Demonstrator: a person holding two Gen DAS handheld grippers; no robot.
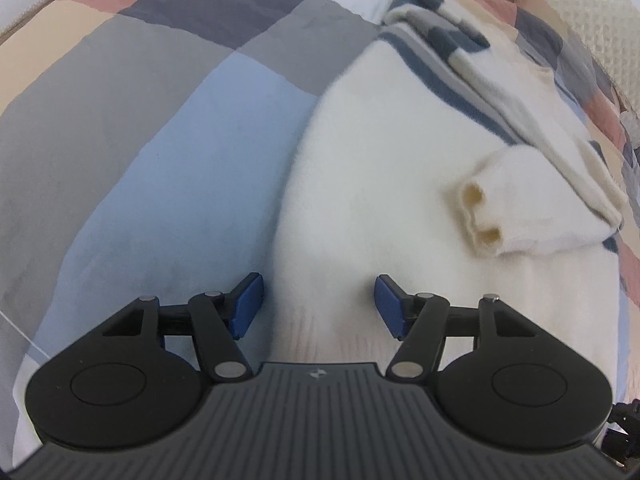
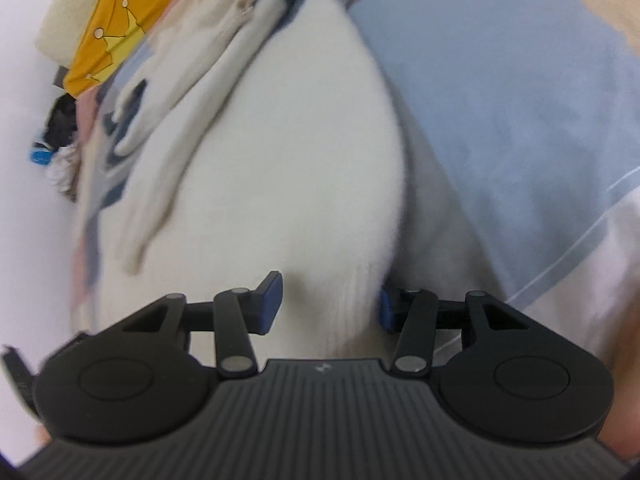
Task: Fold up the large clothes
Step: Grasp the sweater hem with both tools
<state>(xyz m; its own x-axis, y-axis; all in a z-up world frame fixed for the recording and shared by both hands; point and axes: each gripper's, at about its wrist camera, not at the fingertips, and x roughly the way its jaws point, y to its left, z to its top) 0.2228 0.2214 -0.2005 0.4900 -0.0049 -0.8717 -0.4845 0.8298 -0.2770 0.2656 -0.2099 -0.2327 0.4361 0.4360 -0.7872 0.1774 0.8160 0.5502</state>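
— While the bedding fills both views, how many garments do you count?

— One: a white fluffy sweater (image 1: 380,184) lying on a patchwork bedspread (image 1: 168,80). It has grey and dark-blue stripes (image 1: 436,64) toward twelve o'clock in the left wrist view, and one sleeve cuff (image 1: 480,216) folded over its body at about three o'clock.

— And the grippers?

— Two. The left gripper (image 1: 319,306) stands with its jaws apart over the sweater's near hem — the left pad sits at the garment's edge, the right pad over the knit, neither one pressing it. Released, grasping nothing.

— The right one?

— The right gripper (image 2: 330,306) has the ribbed corner of the sweater (image 2: 280,152) bunched between its two blue pads. The view is blurred, and the pad at three o'clock is half hidden behind the cloth, so I cannot tell whether it is clamped.

— Anything else?

— One yellow cushion (image 2: 116,28) with a crown drawing, at eleven o'clock in the right wrist view, well apart from the sweater.
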